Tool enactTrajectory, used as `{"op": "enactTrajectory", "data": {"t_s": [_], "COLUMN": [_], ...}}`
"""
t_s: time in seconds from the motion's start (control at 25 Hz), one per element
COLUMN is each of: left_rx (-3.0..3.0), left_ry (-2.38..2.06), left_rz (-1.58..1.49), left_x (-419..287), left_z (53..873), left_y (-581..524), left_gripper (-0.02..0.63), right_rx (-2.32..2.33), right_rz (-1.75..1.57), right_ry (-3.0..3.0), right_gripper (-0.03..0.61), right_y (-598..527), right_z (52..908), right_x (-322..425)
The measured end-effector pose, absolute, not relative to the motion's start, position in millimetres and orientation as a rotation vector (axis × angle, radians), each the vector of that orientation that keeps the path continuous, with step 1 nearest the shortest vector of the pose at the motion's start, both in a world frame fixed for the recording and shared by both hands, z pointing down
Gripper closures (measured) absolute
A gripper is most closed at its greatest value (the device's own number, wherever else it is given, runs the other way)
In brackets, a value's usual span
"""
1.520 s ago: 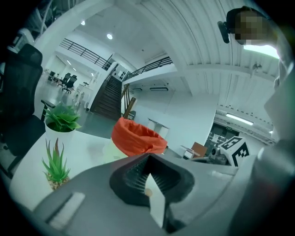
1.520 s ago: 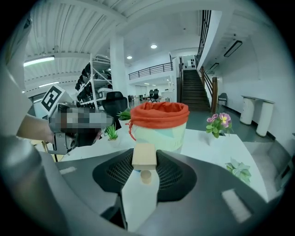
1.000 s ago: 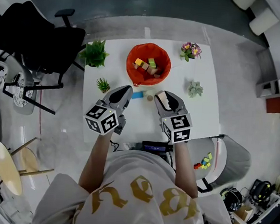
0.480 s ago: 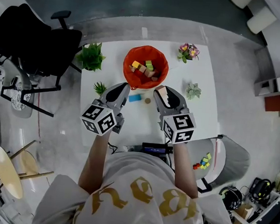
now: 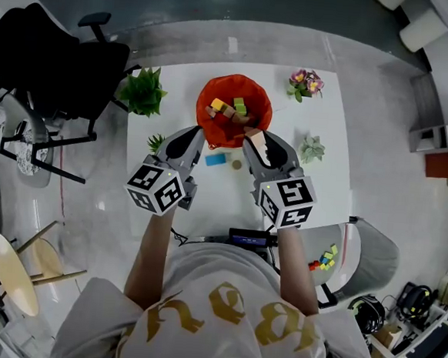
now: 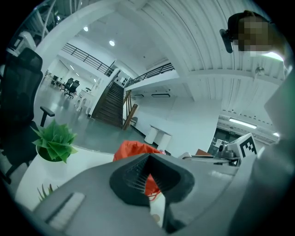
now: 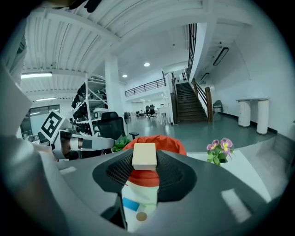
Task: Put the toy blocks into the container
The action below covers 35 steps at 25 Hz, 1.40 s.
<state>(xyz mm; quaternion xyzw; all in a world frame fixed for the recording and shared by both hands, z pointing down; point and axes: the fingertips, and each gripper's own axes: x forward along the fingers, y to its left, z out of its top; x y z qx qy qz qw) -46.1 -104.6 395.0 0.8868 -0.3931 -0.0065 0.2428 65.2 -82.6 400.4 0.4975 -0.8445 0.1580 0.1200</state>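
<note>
Beige block (image 7: 144, 156): pinched between tips of right gripper (image 5: 252, 138), jaws spread to block's width. In head view we find it at near rim of red fabric container (image 5: 216, 83).

Container: far middle of white table (image 5: 316, 189). Inside we count yellow block (image 5: 217, 103), green block (image 5: 240, 104) and others.

Blue block (image 5: 216, 159), small brown disc (image 5: 237, 165): on table just before container, between the two grippers.

Left gripper (image 6: 148, 156): jaw tips together, nothing held.

Leafy potted plant (image 5: 144, 91): table's far left corner.

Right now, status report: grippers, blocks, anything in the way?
Left gripper shut, empty. Right gripper shut on beige block, near orange container. Blue block on table. Nothing blocking the container.
</note>
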Motion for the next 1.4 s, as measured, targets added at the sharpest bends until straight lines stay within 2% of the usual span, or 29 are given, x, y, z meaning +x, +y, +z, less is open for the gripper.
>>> {"op": "enactTrajectory", "data": {"t_s": [0.88,1.4], "left_rx": [2.362,2.396], "left_ry": [-0.988,-1.018], "left_rz": [-0.051,0.061], "left_x": [-42.3,-38.5], "left_z": [408.6,421.4], "left_y": [-122.0,-116.9], "left_gripper": [0.612,0.612], "right_rx": [1.427,1.417], "right_rz": [0.398,0.400], "right_ry": [-2.410,-2.398], "right_gripper": [0.402,0.402], "right_y": [-115.9,-118.9], "right_z": [416.9,426.8], "right_x": [60.3,59.9]}}
